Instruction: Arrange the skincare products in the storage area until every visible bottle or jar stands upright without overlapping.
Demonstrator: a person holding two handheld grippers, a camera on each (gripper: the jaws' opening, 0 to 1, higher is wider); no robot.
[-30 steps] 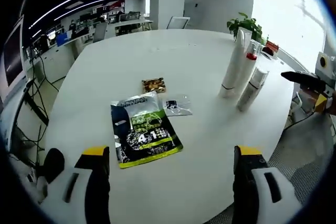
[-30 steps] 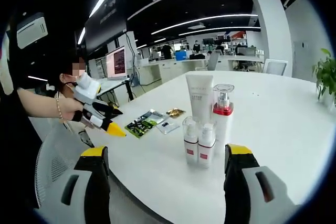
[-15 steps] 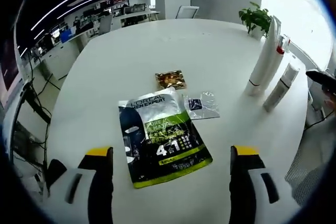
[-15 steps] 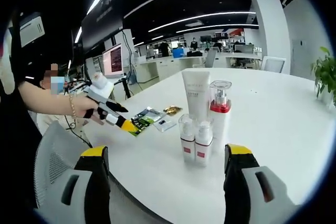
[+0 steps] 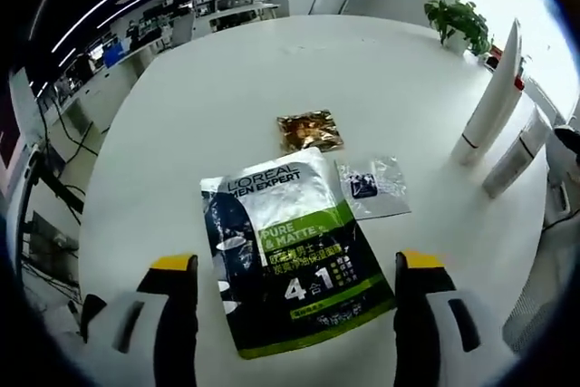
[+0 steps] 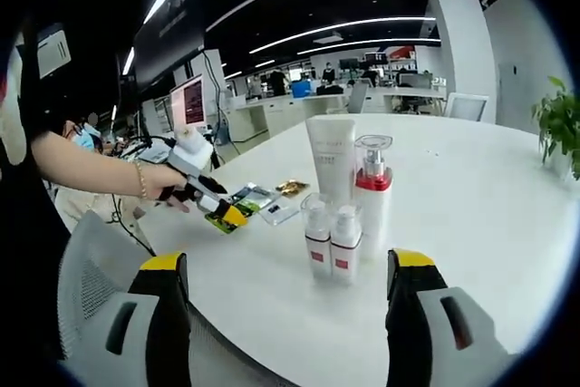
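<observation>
Four skincare items stand upright in a tight group on the white table [image 6: 471, 188]: a tall white tube [image 6: 331, 159], a clear pump bottle with a red band [image 6: 372, 195] and two small bottles [image 6: 317, 242] [image 6: 344, 244]. My right gripper [image 6: 287, 262] is open just in front of them, holding nothing. My left gripper [image 5: 295, 265] is open low over a flat green and black sachet pack [image 5: 290, 260]. From there the white tube [image 5: 494, 97] and a small bottle [image 5: 518, 153] stand at the far right. A hand holds the left gripper [image 6: 216, 206] over the pack.
A gold sachet [image 5: 310, 130] and a small clear sachet [image 5: 373, 186] lie just beyond the pack. A potted plant [image 5: 460, 20] stands at the table's far edge. A grey mesh chair [image 6: 91, 305] sits at the near edge. Office desks and monitors fill the background.
My left gripper has come forward and down toward the green pack, which now lies between its jaws. The right gripper has edged slightly nearer the bottles. The products have not moved.
</observation>
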